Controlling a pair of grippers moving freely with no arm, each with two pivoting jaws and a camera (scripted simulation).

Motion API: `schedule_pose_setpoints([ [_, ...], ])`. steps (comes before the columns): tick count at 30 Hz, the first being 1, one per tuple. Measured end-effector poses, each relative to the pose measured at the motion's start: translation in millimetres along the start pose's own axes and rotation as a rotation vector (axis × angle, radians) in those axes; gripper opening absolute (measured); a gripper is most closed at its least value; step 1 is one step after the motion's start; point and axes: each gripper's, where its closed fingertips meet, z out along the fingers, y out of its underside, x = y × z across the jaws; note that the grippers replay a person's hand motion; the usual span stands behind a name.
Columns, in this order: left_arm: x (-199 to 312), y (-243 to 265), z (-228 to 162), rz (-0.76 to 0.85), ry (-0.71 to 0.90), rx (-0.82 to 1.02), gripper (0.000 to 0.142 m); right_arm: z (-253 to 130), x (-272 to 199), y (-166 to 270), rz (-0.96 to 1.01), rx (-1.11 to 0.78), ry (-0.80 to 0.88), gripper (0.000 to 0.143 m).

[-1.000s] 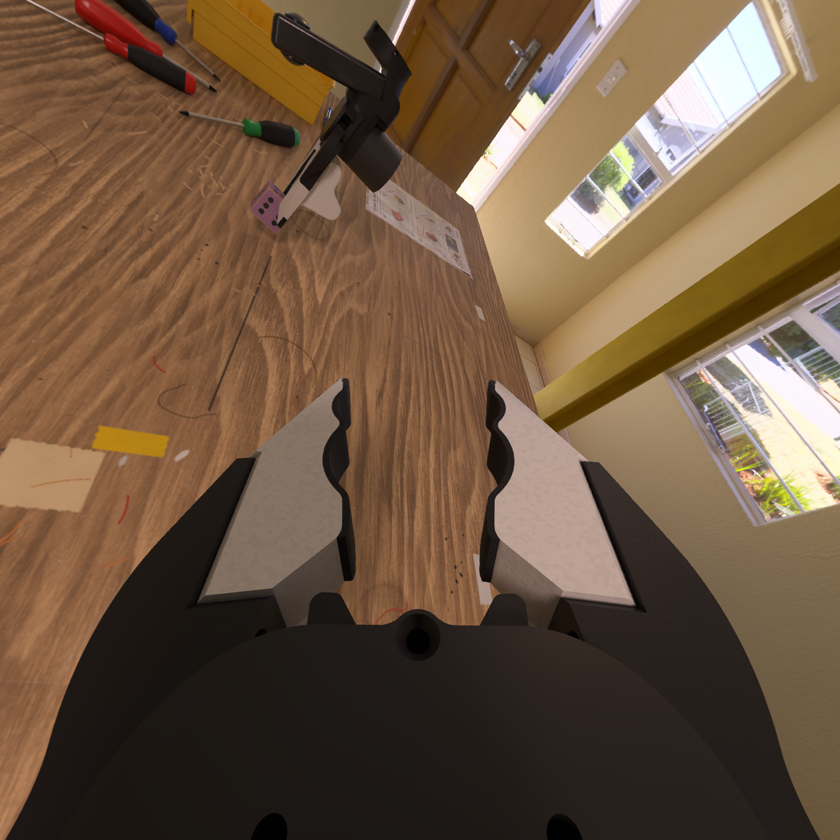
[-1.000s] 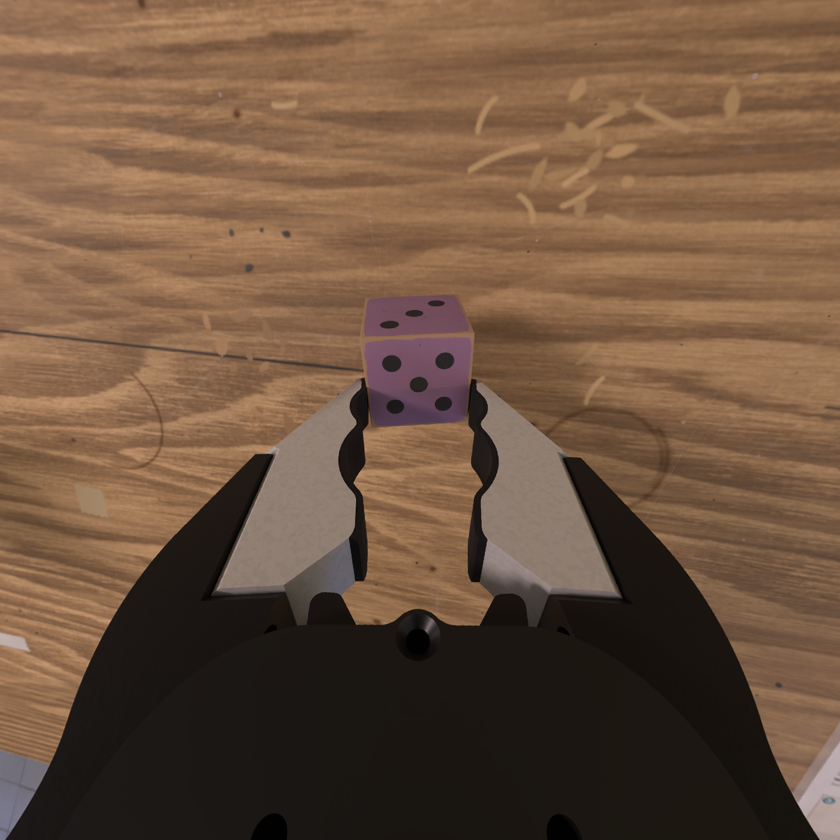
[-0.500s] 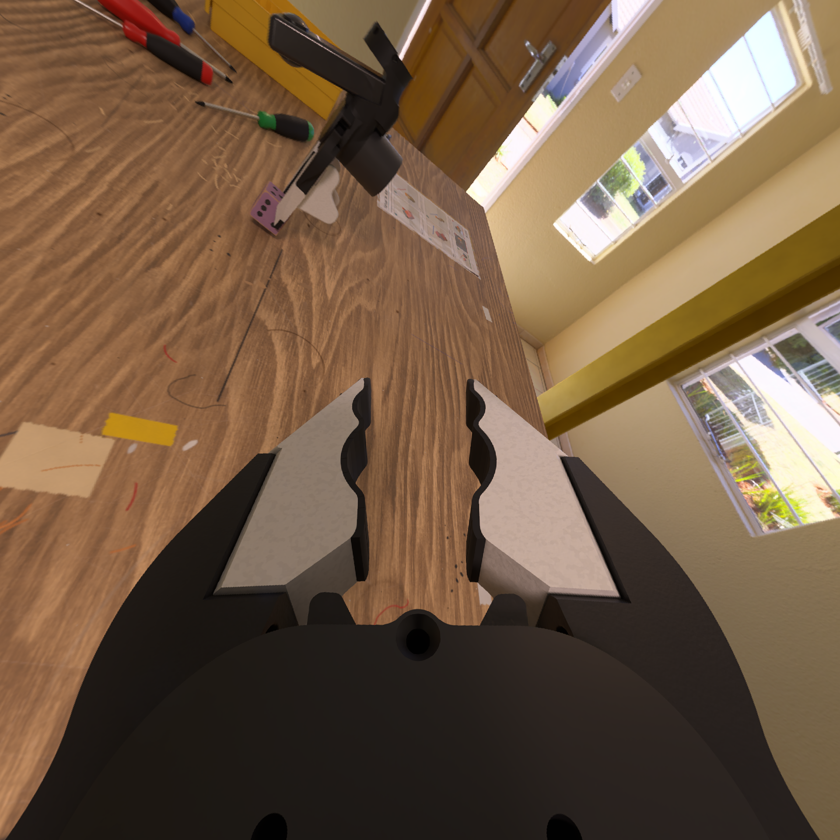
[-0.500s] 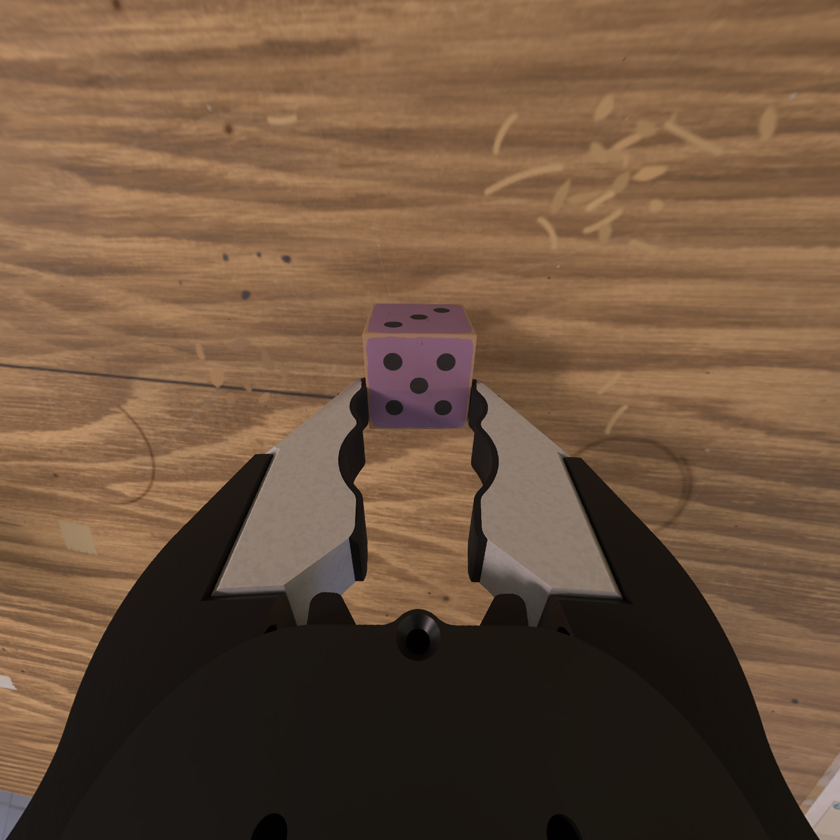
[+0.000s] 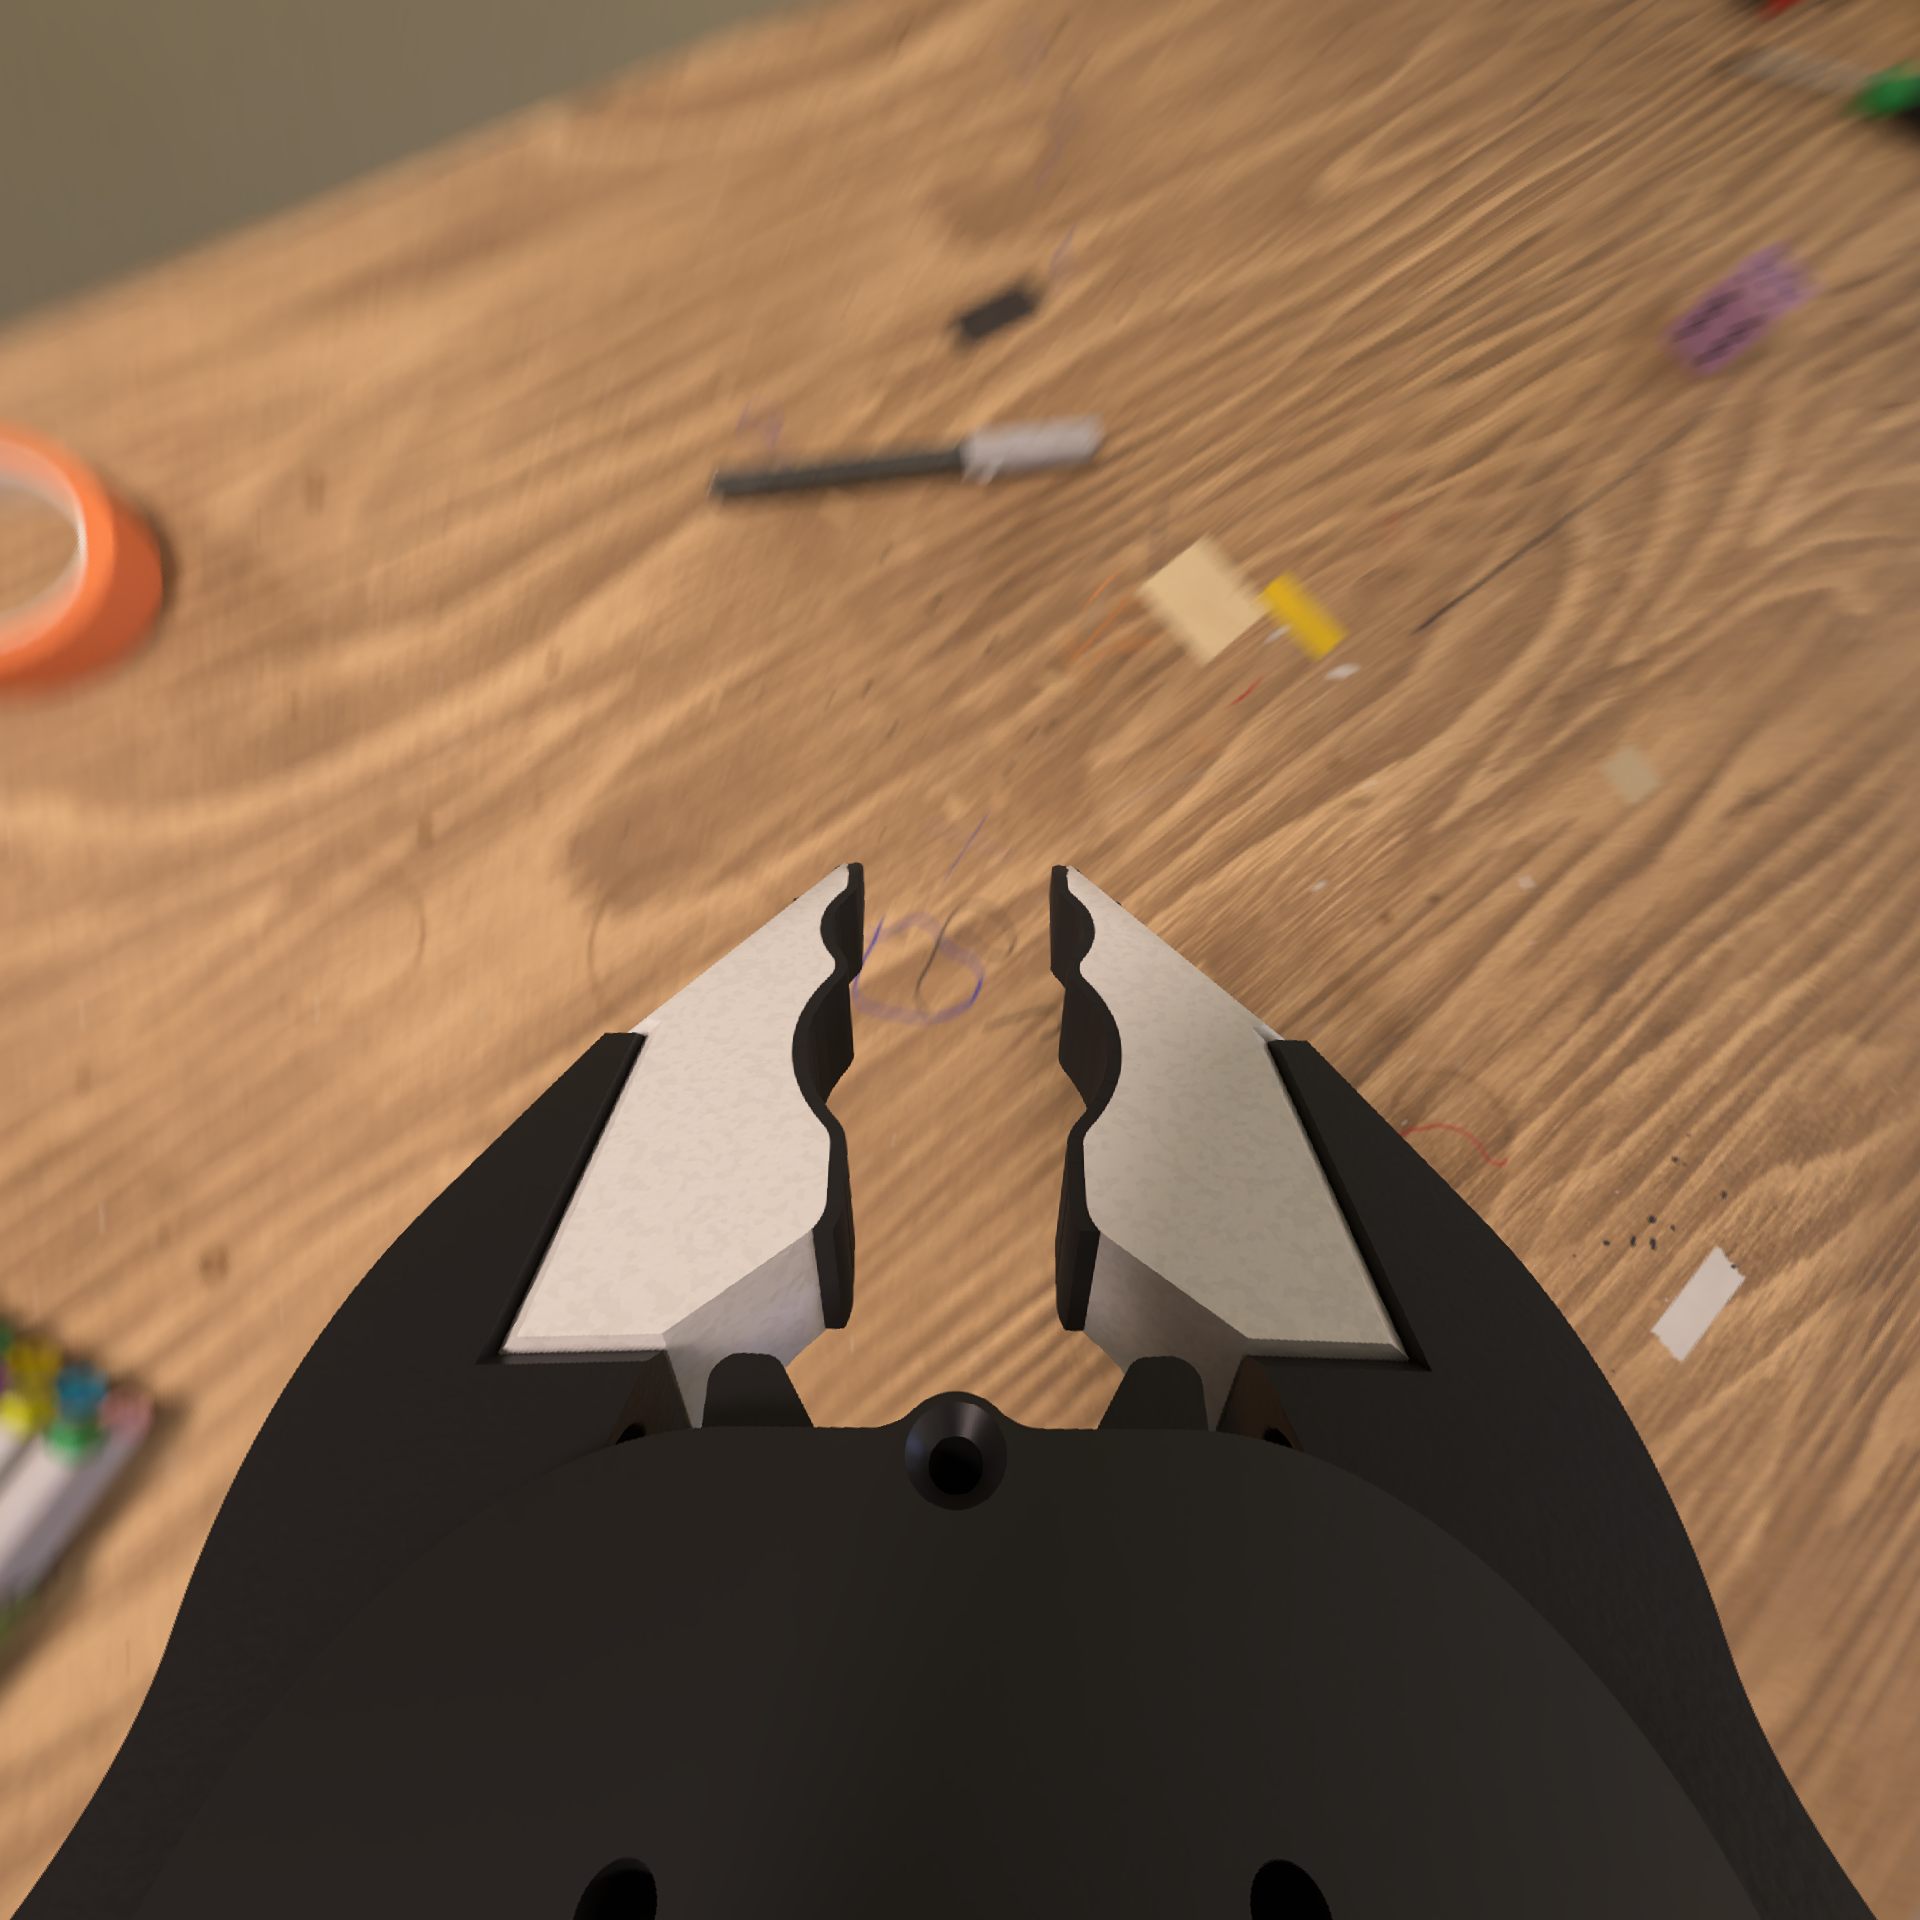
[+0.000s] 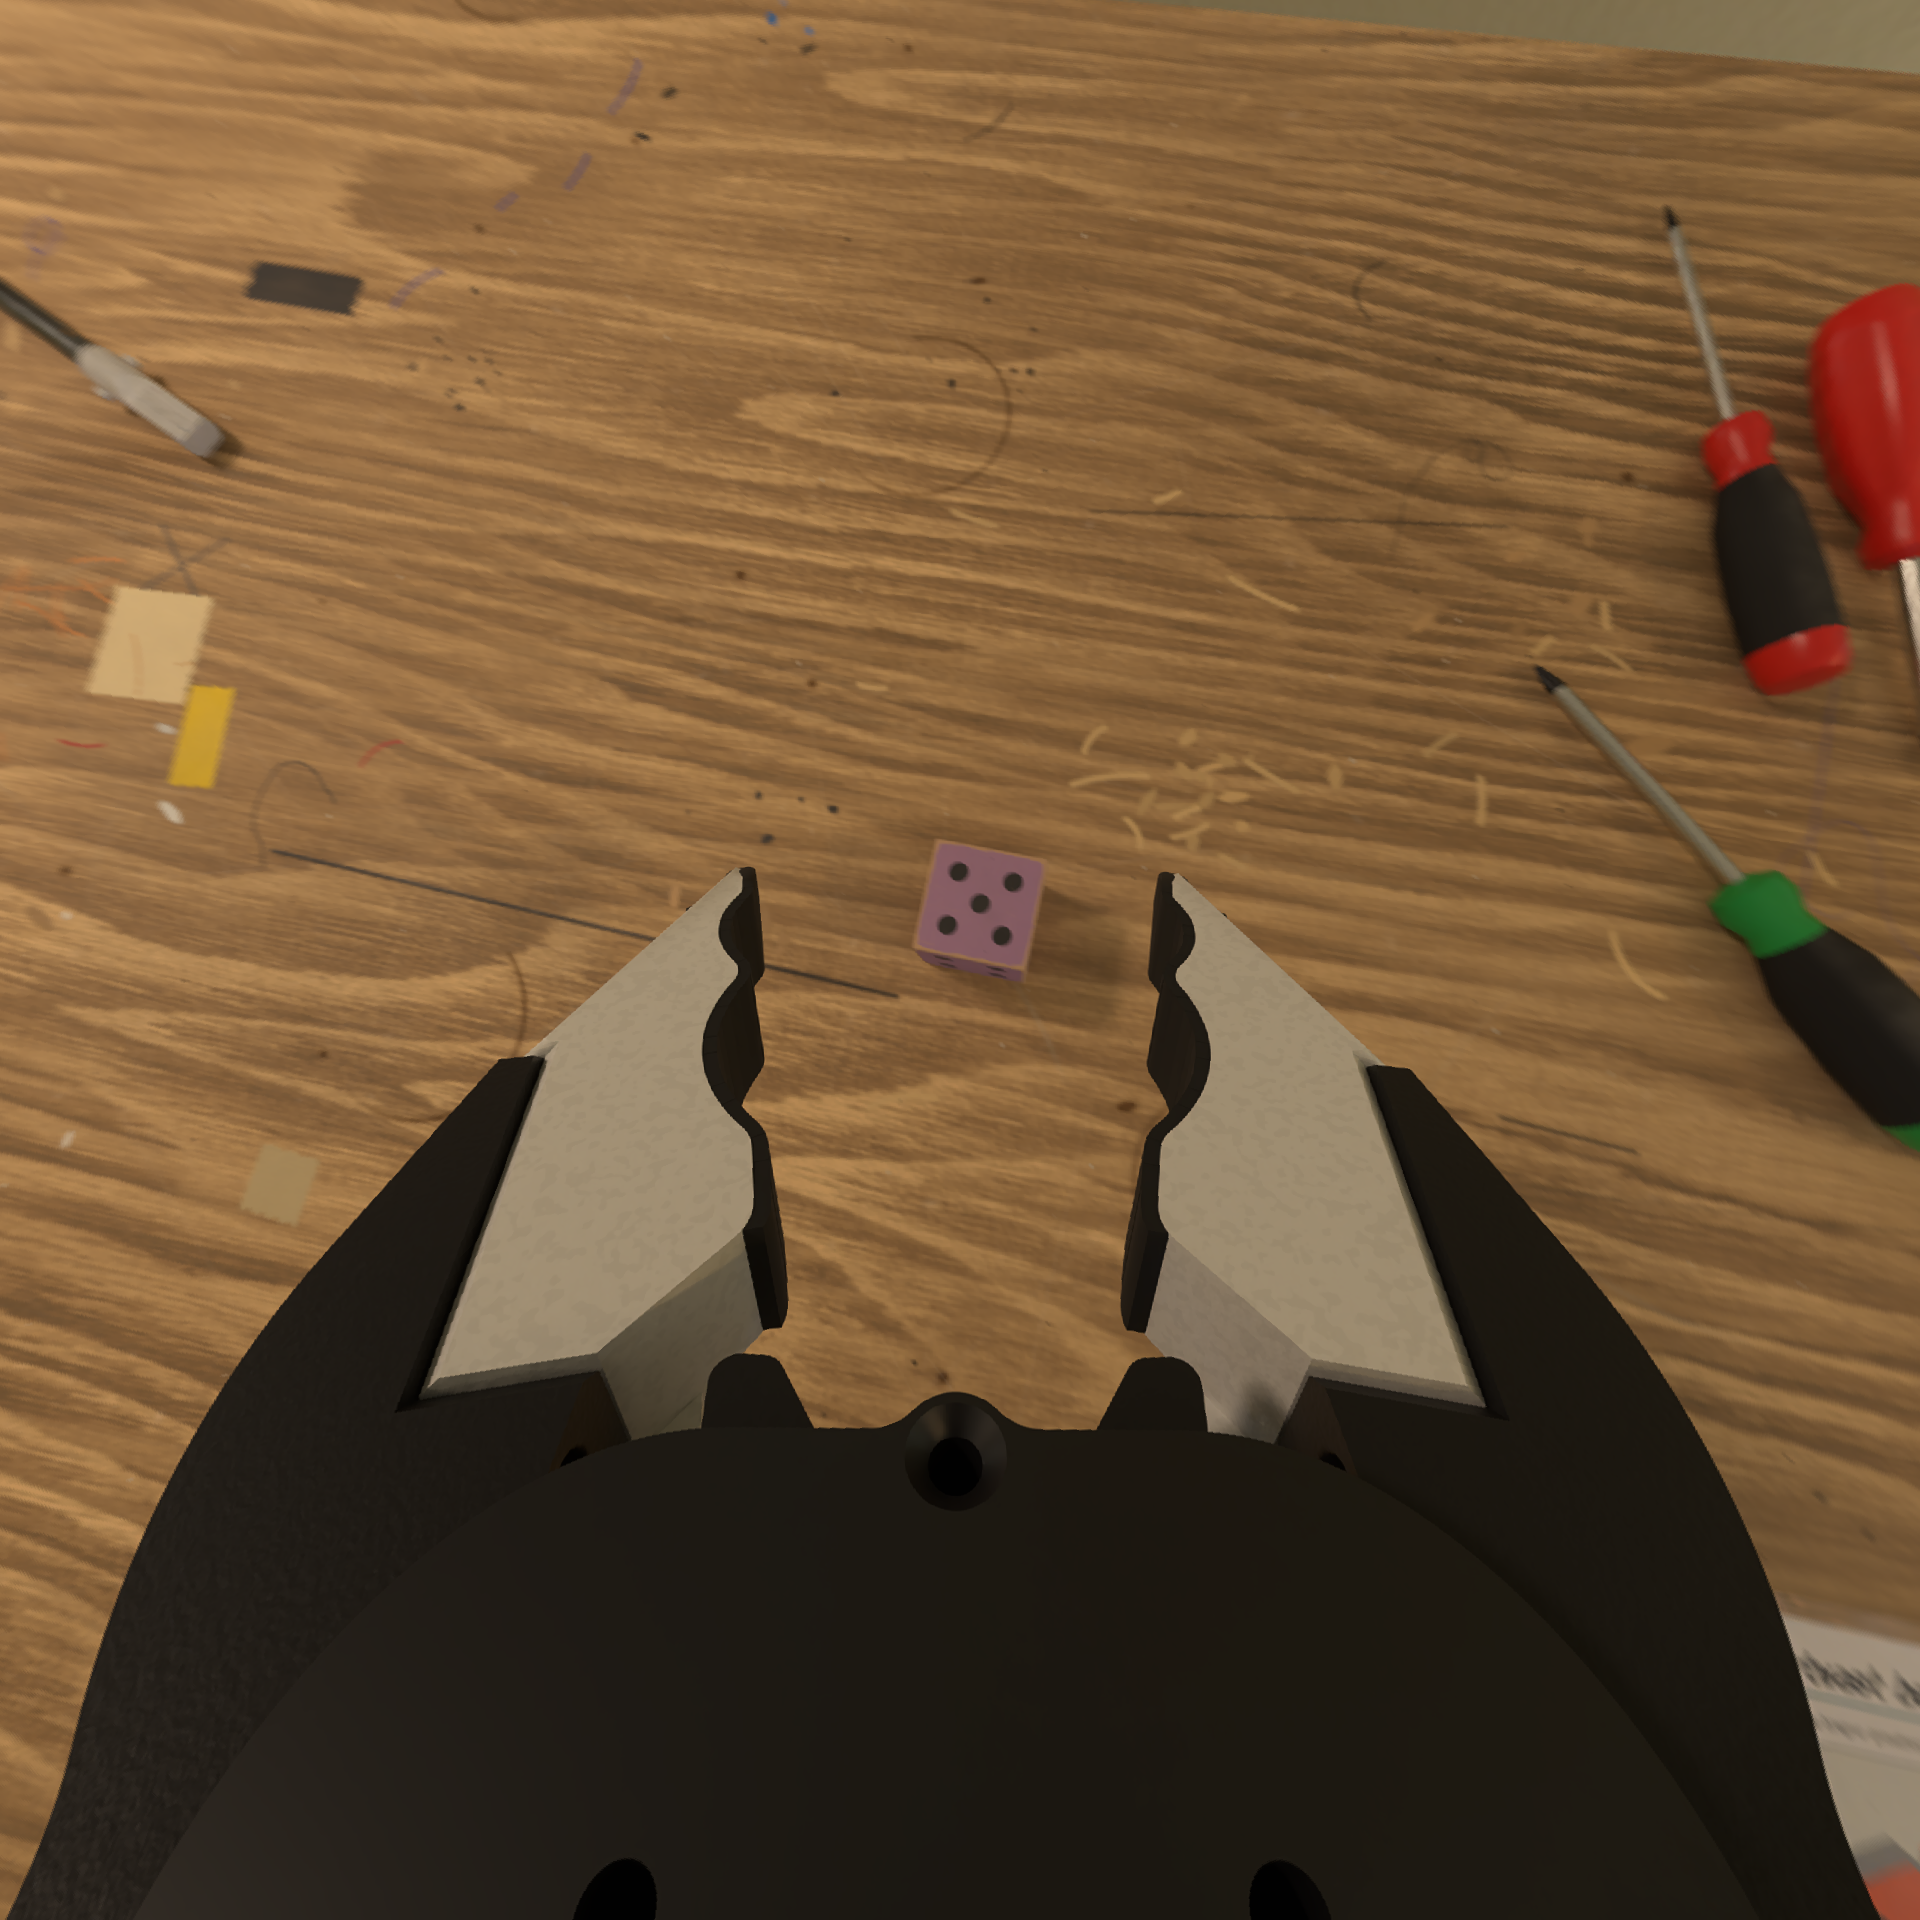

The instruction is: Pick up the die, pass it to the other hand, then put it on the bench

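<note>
The purple die lies on the wooden bench with its five-pip face up. My right gripper is open wide and empty, raised above the bench, and the die shows between its fingertips, well below them and untouched. My left gripper is open and empty, with a moderate gap between its fingers, tilted down over the bench. The left wrist view is blurred; the die shows there as a purple smear at the far upper right, well away from that gripper.
Screwdrivers lie to the right of the die: a red-and-black one, a green-and-black one, and a large red handle. A black-and-grey tool and an orange tape roll lie to the left. A paper sheet lies near the right corner.
My right gripper has let go of the die, opened wide and pulled up and back; the die now rests on the bench. My left gripper has swung from the room to face the bench.
</note>
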Motion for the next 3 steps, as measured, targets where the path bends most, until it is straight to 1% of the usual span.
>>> schedule_pose_setpoints([
  [3,-24.4,25.4,19.1,-0.192,-0.096,-0.18,0.031,-7.6,7.9,2.9,-0.001,-0.002,0.051,0.075],
])
